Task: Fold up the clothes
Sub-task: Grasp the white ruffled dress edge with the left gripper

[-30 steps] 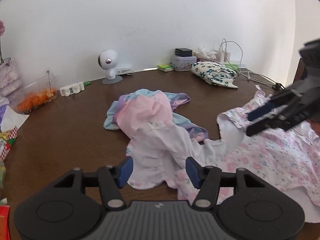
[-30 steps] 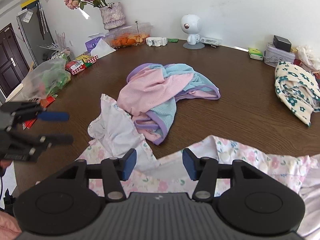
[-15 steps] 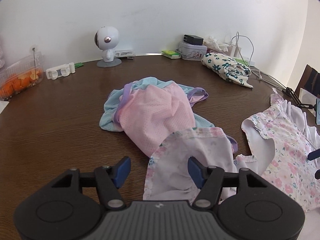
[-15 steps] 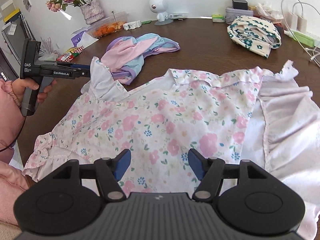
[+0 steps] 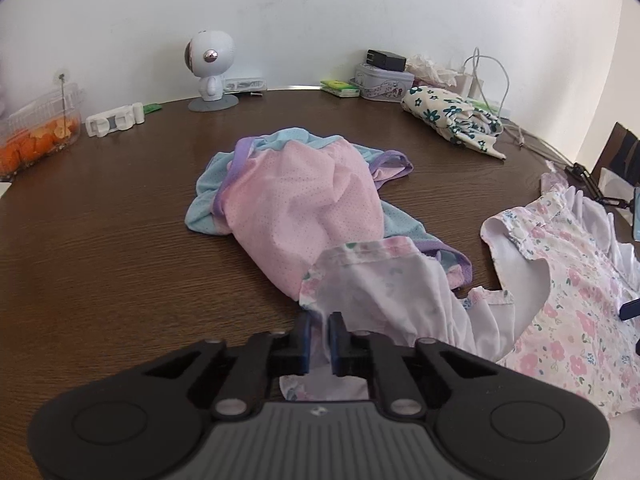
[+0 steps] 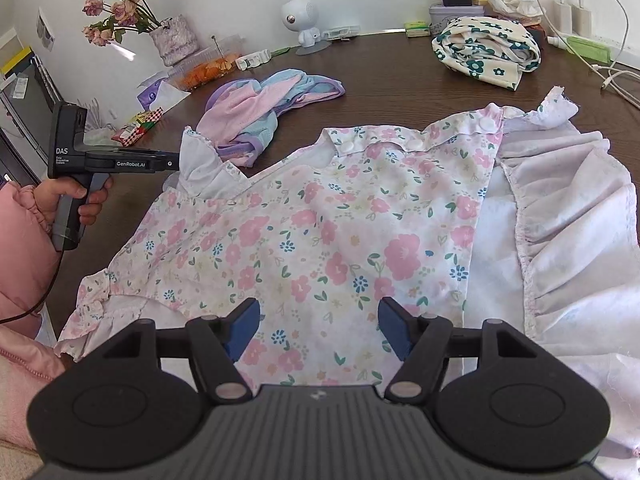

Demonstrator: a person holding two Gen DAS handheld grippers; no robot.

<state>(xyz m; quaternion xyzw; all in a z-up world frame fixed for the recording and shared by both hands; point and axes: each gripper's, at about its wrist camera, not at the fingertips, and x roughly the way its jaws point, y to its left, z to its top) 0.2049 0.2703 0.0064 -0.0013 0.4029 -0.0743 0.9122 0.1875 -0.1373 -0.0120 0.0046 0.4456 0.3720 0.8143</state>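
Note:
A floral dress [image 6: 320, 220] with pink flowers lies spread on the brown table [image 5: 100, 240]. My left gripper [image 5: 319, 320] is shut on its white ruffled sleeve [image 5: 380, 292], the cloth pinched between the blue pads. In the right wrist view that left gripper [image 6: 176, 165] holds the sleeve [image 6: 200, 160] raised at the dress's left shoulder, with a hand on its grip. My right gripper [image 6: 318, 314] hovers open over the dress's front; the fabric lies below the pads, untouched. A crumpled pink, blue and purple garment [image 5: 304, 200] lies just beyond the sleeve.
A folded cream cloth with green flowers [image 6: 484, 52] sits at the back right by chargers and cables [image 6: 580, 20]. A white robot figure [image 5: 208, 68], a tin [image 5: 384, 80], a tub of orange fruit [image 5: 36, 136], a flower vase [image 6: 176, 40] and snack packets [image 6: 140, 128] line the far and left edges.
The left jaws closed on the sleeve after moving in over it. The right gripper swung from the neckline to above the dress front, then held still.

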